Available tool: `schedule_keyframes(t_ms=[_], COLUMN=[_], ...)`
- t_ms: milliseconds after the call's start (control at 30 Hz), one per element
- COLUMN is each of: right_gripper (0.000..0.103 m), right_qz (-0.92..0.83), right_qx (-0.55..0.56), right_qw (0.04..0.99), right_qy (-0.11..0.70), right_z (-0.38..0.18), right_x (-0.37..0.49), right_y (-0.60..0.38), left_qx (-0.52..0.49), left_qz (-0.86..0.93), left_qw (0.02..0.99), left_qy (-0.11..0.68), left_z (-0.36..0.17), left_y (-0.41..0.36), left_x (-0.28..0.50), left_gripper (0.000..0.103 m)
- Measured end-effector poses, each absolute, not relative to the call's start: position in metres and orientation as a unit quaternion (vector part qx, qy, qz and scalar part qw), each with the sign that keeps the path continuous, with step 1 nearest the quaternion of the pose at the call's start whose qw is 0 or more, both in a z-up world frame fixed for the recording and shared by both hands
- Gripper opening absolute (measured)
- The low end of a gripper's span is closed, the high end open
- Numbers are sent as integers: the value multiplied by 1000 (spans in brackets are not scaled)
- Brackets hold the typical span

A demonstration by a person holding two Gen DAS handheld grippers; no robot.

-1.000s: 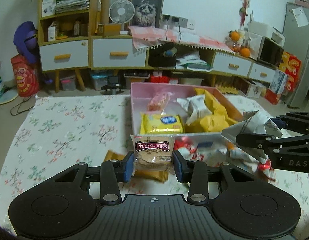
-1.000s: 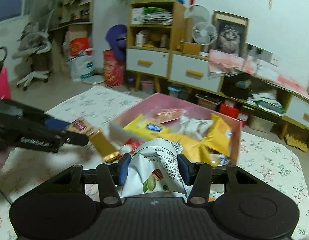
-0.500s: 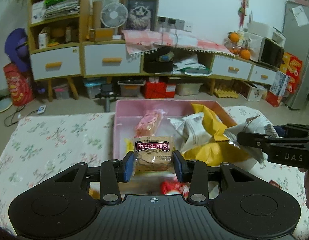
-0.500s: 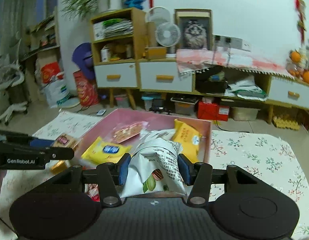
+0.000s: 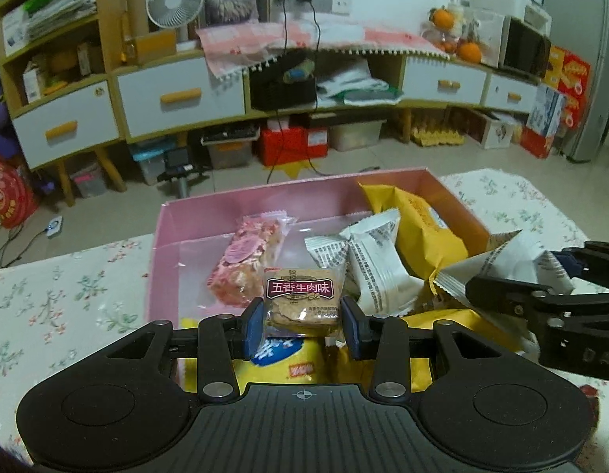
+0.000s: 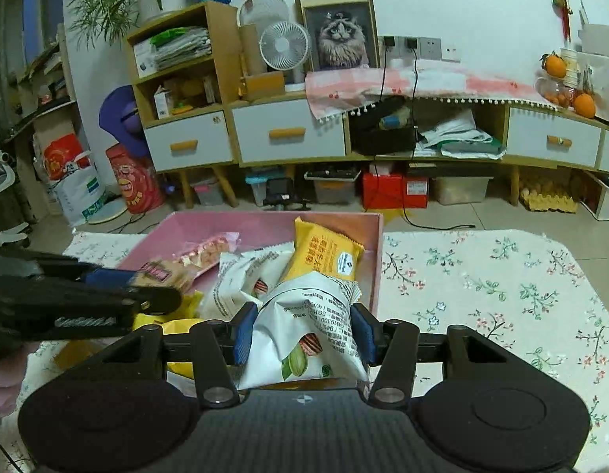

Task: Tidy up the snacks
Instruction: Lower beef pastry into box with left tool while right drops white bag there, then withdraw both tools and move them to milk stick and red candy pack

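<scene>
- The left gripper (image 5: pixel 302 322) pinched a biscuit pack (image 5: pixel 302 299) between its blue pads (image 5: pixel 254 327), low centre of the left view, above the pink box (image 5: pixel 194 216).
- The right gripper (image 6: pixel 302 333) clamped a white nut bag (image 6: pixel 304 335) between its fingers, bottom centre of the right view, over the box's right wall.
- In the box lay a pink bar (image 5: pixel 247 260), white packs (image 5: pixel 371 268) and yellow packs (image 5: pixel 418 224).
- The box sat on a floral cloth (image 6: pixel 493 276).

Floral-clothed table (image 6: pixel 501 276) bearing pink snack box (image 5: pixel 162 244).
</scene>
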State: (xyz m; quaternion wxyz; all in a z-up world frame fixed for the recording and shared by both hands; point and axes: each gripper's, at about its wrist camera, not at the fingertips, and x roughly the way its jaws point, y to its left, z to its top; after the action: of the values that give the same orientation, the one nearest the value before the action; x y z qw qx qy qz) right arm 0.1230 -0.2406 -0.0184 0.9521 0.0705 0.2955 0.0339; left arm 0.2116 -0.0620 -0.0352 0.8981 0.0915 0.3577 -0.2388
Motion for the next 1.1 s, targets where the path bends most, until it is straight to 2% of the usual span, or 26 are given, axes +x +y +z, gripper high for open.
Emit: schedule_keyframes(t_ms=[300, 400, 500, 567, 733, 833, 1100], right_gripper=[23, 24, 30, 38, 54, 60, 68], right_qz=[54, 61, 54, 48, 48, 46, 49], right_qx=[93, 89, 86, 90, 97, 93, 91], right_qw=[945, 945, 946, 946, 947, 949, 952], right_qy=[308, 309, 308, 308, 301, 297, 287], right_z=[-22, -21, -20, -19, -14, -8, 9], right_x=[131, 132, 132, 132, 128, 125, 111], right_y=[-238, -234, -233, -235, -241, -242, -245], left_qx=[121, 98, 57, 44, 39, 36, 27], left_qz=[-221, -222, -240, -249, -237, -241, -232], left_qw=[898, 897, 895, 893, 903, 904, 911], left_qy=[360, 368, 371, 372, 357, 350, 340], left_z=[-44, -44, -40, -38, -26, -16, 6], left_y=[-62, -57, -50, -48, -43, -38, -16], left_x=[222, 227, 229, 228, 218, 209, 180], left_gripper=[38, 40, 43, 47, 72, 78, 89])
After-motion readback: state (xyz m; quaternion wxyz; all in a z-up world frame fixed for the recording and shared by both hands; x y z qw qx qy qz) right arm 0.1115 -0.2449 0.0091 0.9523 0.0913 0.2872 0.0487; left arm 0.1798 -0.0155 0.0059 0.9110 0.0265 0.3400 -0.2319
